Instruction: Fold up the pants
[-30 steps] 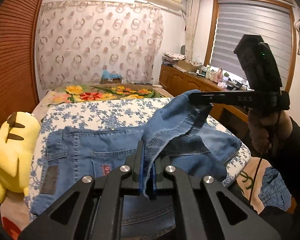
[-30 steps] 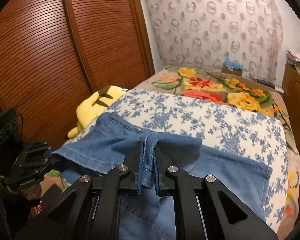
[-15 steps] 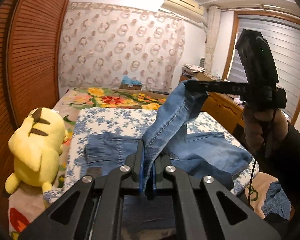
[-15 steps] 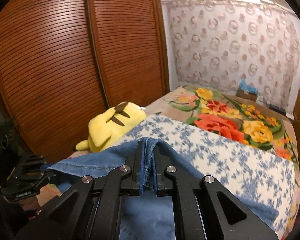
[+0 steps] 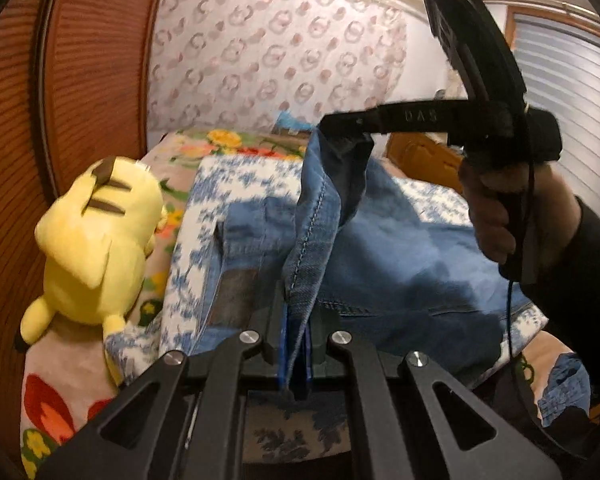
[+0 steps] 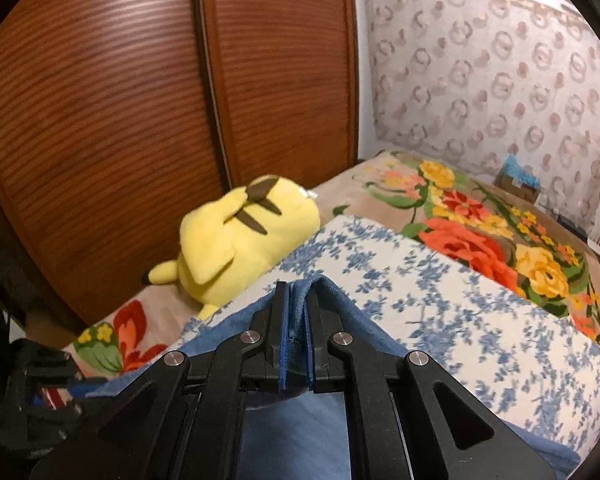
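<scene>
Blue denim pants [image 5: 400, 256] lie on the blue-flowered sheet [image 5: 204, 184] of the bed. My left gripper [image 5: 296, 340] is shut on a hem of the pants near the front edge. My right gripper [image 6: 296, 320] is also shut on the denim [image 6: 296, 308]. In the left wrist view the right gripper [image 5: 340, 136] is raised above the bed and holds the hem up, so a denim strip hangs taut between both grippers. The waistband and a dark patch [image 5: 236, 292] lie flat to the left.
A yellow plush toy [image 5: 96, 236] lies at the bed's left edge, also in the right wrist view [image 6: 240, 236]. Wooden slatted wardrobe doors [image 6: 140, 100] stand behind it. A floral blanket [image 6: 480, 232] covers the bed's far end. A patterned curtain [image 5: 280, 60] hangs at the back.
Both grippers have lifted the held hem higher and swung it left, toward the plush toy and the waistband. The denim strip between them is now steeper. Both grips are unchanged.
</scene>
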A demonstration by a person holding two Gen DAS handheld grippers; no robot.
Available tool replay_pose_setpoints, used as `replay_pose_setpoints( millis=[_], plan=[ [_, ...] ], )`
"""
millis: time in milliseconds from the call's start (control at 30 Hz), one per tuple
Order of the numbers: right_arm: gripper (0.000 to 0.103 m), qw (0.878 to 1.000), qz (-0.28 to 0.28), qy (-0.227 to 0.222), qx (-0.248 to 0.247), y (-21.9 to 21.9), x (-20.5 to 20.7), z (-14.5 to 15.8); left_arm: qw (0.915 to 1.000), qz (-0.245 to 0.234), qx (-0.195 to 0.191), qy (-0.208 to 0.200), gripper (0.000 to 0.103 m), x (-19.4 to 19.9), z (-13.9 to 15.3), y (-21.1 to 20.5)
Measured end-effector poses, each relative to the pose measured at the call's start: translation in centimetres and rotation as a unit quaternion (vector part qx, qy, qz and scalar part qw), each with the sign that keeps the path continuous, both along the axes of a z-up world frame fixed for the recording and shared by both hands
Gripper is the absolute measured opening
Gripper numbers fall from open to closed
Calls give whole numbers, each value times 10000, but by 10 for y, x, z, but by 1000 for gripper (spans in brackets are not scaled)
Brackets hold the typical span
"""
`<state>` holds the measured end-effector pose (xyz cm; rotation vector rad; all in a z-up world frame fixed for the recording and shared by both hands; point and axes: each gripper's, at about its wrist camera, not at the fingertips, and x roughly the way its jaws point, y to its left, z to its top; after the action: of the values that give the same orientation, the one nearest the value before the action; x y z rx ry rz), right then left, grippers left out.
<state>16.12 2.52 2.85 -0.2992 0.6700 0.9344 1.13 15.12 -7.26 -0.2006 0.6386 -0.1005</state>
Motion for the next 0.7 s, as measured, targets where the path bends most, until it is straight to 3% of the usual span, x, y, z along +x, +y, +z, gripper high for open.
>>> replay_pose_setpoints(
  millis=[300,467,700],
  plan=[
    [4,9992,-127,213,-311,31,13,-38,9994,163,72,284,10,6,-22,5],
    [35,9991,-232,223,-263,29,13,-35,9994,290,42,161,15,-1,-16,12],
    [41,9997,-248,-56,-4,-7,3,-12,9997,204,74,105,26,2,-13,9]
  ],
)
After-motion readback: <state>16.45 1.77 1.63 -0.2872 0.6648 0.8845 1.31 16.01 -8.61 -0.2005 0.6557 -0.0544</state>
